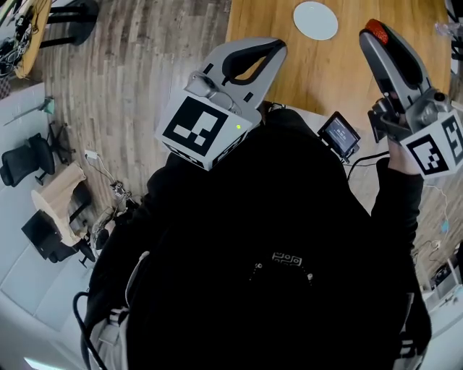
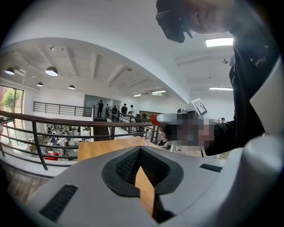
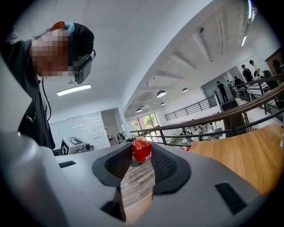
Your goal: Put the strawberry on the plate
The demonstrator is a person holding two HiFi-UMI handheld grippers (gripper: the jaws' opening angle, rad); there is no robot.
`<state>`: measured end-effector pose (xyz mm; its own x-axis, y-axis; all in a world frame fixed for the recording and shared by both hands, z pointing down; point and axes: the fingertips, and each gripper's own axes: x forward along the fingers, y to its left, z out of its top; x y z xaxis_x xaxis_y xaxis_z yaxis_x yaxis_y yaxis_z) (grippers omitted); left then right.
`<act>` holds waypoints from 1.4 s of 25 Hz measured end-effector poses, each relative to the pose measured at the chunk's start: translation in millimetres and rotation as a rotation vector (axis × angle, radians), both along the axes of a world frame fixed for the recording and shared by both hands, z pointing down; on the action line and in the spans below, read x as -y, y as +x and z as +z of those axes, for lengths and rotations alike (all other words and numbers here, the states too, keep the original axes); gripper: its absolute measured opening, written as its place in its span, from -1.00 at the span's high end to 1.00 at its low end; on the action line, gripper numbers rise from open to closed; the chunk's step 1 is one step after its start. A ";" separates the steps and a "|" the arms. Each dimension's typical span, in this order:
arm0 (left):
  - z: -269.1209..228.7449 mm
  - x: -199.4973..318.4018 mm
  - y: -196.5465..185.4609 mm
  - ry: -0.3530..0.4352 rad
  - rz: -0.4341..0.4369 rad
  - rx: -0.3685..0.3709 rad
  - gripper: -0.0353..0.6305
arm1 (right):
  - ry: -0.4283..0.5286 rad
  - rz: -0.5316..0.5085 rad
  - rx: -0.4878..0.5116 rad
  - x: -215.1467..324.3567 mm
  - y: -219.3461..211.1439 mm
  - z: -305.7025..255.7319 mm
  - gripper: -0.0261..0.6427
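Head view, surface: light wooden table (image 1: 289, 79) ahead of both grippers, past the black-clad torso; round white plate (image 1: 315, 19) lying flat on it.
Room: grey wood-plank floor (image 1: 130, 72) left of the left gripper (image 1: 278, 46); black chairs (image 1: 25, 159) well apart on that same side; in both gripper views, an upper-level hall with dark railing (image 3: 222, 116), white ceiling and strip lights.
Table edge: left edge running just beside the left gripper's tips; near edge hidden under the body.
Open room: bare tabletop all round the plate and between the two grippers' tips.
Left gripper state: jaws pressed together at the tips, holding nothing; only tabletop visible through the gap behind them.
Right gripper (image 1: 373, 32) state: jaws part-spread and pinching the strawberry (image 3: 141, 150).
Strawberry, right gripper view: red, clamped at the very tips between the ribbed pads (image 3: 163, 163); floor planks visible through the gap behind it.
Strawberry relative to plate: held apart from it; plate ahead and to the left of the right gripper's tips, roughly between the two grippers.
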<state>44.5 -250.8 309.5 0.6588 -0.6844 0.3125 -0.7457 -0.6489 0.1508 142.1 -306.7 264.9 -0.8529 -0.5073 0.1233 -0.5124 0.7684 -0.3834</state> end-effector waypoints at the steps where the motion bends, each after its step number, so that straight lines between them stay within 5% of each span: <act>1: -3.5 0.7 -1.6 0.005 0.001 -0.002 0.90 | 0.003 -0.002 -0.003 -0.2 -2.5 -2.9 0.50; 23: -66.8 36.8 -17.9 0.165 0.141 -0.050 0.90 | 0.138 0.125 -0.040 -2.5 -23.8 -67.2 0.50; 35: -67.6 56.0 -38.4 0.133 0.234 -0.102 0.90 | 0.121 0.195 -0.124 19.3 -50.7 -77.0 0.50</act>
